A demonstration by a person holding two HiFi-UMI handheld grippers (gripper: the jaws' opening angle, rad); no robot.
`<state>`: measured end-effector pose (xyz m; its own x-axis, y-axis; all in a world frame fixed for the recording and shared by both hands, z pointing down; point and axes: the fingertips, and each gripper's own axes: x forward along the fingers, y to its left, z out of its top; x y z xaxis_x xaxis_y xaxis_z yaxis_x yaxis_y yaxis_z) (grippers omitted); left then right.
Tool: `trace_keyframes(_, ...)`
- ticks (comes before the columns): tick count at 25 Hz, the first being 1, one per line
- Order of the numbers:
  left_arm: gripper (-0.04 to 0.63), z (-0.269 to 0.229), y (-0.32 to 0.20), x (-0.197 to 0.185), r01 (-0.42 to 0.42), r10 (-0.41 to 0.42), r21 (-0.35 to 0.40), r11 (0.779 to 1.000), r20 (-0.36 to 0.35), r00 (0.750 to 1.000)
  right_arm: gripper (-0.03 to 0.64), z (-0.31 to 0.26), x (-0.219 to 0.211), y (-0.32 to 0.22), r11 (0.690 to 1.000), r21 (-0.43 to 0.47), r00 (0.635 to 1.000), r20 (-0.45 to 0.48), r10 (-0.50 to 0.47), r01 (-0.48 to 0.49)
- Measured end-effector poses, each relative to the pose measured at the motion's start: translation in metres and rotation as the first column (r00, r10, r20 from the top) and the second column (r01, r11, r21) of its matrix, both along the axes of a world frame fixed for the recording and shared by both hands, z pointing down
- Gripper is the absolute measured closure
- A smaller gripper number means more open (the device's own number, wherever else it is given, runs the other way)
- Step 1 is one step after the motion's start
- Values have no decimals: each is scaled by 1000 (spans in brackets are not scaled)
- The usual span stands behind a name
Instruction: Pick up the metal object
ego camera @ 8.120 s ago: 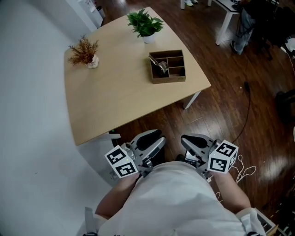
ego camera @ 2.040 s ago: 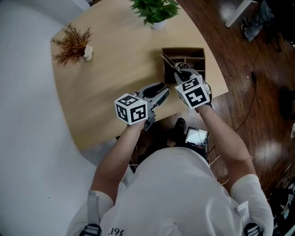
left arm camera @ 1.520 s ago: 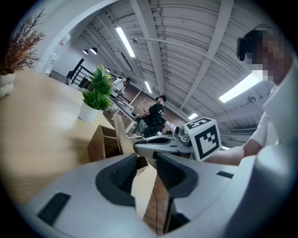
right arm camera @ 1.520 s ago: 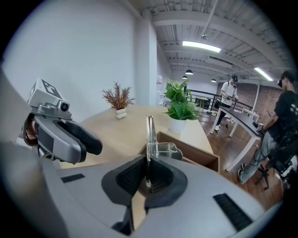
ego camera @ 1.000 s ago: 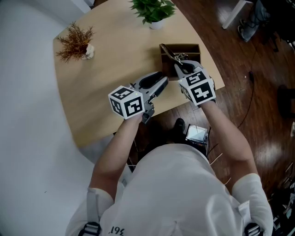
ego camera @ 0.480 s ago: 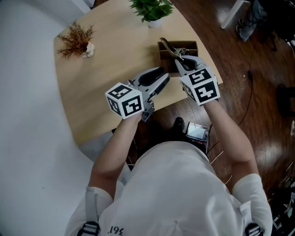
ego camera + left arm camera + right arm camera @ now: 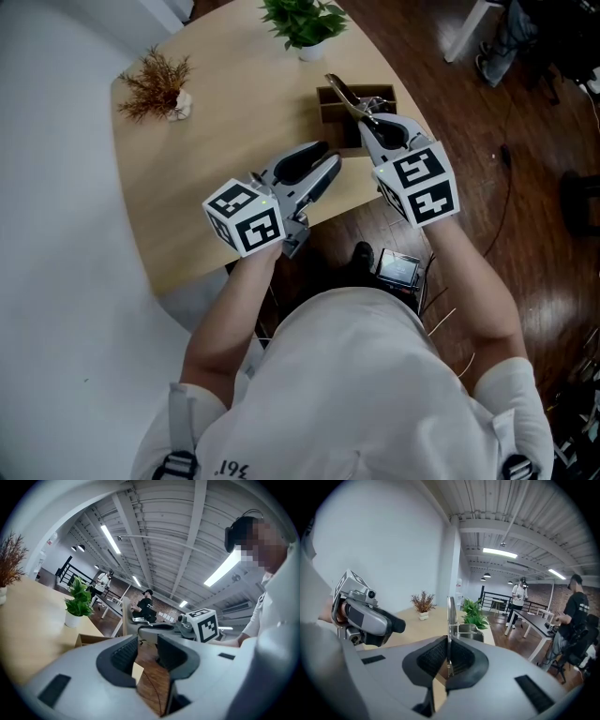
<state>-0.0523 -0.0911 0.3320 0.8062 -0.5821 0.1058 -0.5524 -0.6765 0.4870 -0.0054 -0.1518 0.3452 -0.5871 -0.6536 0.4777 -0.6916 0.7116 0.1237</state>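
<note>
1. Metal object (image 7: 342,95): in the head view it is a slim shiny strip slanting over the brown box (image 7: 382,93) near the desk (image 7: 225,122) edge. Its near end is in the right gripper (image 7: 370,127).
2. The right gripper view shows the grip itself. The right gripper (image 7: 448,648) has its jaws closed on the metal object (image 7: 450,613), which stands upright from between the pads as a thin edge-on blade.
3. That view does not settle whether the object's far end touches the box. The head view only shows it lying across the box outline.
4. The left gripper (image 7: 326,159) hangs over the desk edge, just beside the right one and apart from it.
5. In its own view, the left gripper (image 7: 147,649) has its jaws apart with nothing between them. Only the wooden floor and a desk corner show through the gap.
6. The left gripper view also catches the right gripper's marker cube (image 7: 205,624) side-on.
7. A green plant (image 7: 300,21) and a dried sprig (image 7: 155,82) stand farther back on the desk.
8. The gripper views alone show people and other furniture in the distance.
</note>
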Motion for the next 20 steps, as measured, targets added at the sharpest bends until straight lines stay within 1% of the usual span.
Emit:
trace_keyframes(4, 482, -9, 6, 1, -8, 8, 19, 1000, -8, 1000, 612, -9, 4, 6, 1000, 18, 1000, 1, 0, 0)
trace_keyframes(11, 482, -29, 21, 2, -16, 17, 47, 999, -20, 1000, 612, -30, 10, 23, 999, 48, 999, 33, 8, -10)
trace_keyframes(15, 482, -30, 25, 2, -20, 20, 41, 999, -1, 1000, 612, -38, 17, 28, 997, 69, 999, 37, 20, -23)
trace_keyframes(20, 482, -33, 32, 5, -23, 23, 40, 999, 5, 1000, 612, -42, 31, 36, 996, 74, 998, 49, 44, -48)
